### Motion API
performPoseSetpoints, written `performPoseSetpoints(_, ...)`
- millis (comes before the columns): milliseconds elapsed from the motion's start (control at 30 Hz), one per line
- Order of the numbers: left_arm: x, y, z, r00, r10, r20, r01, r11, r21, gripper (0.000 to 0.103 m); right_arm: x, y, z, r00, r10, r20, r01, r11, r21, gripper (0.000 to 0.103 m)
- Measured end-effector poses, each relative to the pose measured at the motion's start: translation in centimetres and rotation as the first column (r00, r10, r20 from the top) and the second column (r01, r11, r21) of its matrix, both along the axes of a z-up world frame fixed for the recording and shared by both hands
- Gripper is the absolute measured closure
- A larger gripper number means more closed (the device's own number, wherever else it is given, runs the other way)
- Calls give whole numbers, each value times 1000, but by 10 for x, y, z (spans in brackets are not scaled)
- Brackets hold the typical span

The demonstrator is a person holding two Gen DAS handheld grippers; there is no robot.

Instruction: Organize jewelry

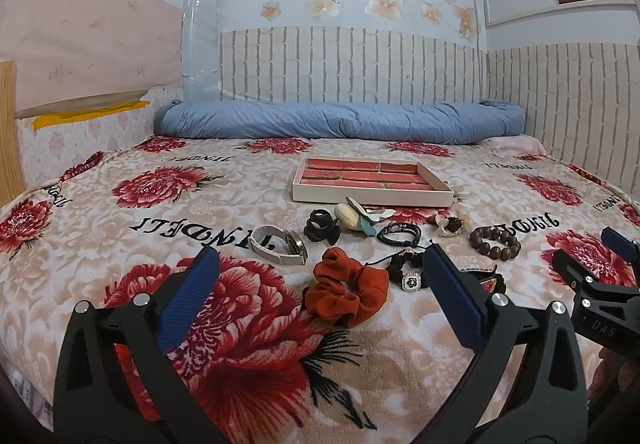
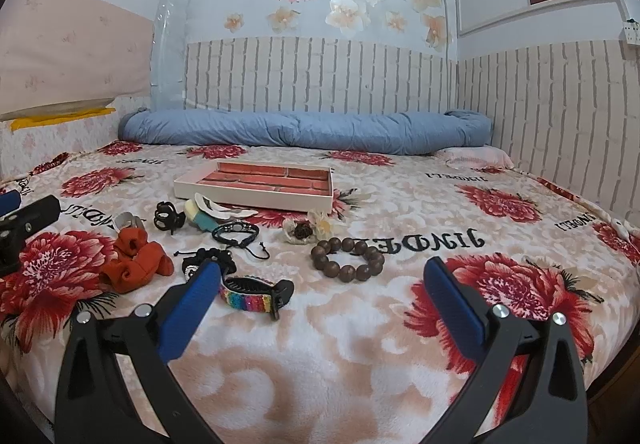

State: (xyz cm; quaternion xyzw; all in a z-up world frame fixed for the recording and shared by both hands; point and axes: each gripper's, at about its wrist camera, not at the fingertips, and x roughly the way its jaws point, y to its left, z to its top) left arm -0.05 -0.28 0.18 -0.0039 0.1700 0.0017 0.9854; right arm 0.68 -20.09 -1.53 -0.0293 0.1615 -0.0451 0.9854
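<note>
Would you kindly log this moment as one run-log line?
left gripper: open, empty | right gripper: open, empty | tray: empty | jewelry: all on blanket

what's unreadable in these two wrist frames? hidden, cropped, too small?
- Rainbow beaded clip: in the left wrist view, mostly hidden behind that gripper's finger.
- Silver watch: in the right wrist view, mostly covered by the orange scrunchie.
- Tray: near wall hides its front compartments in both views.
- Black bracelet with a square charm: charm detail too small.

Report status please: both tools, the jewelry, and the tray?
Left tool open, right tool open, both empty. Jewelry loose on blanket; tray holds nothing. Path unobstructed.
</note>
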Motion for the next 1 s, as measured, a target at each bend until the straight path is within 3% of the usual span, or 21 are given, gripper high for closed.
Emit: performPoseSetpoints(1000, -5, -1, 3, 1000, -3, 5, 3, 1000, -3, 5, -1, 2, 2, 1000, -2, -3, 2, 1000, -3, 4)
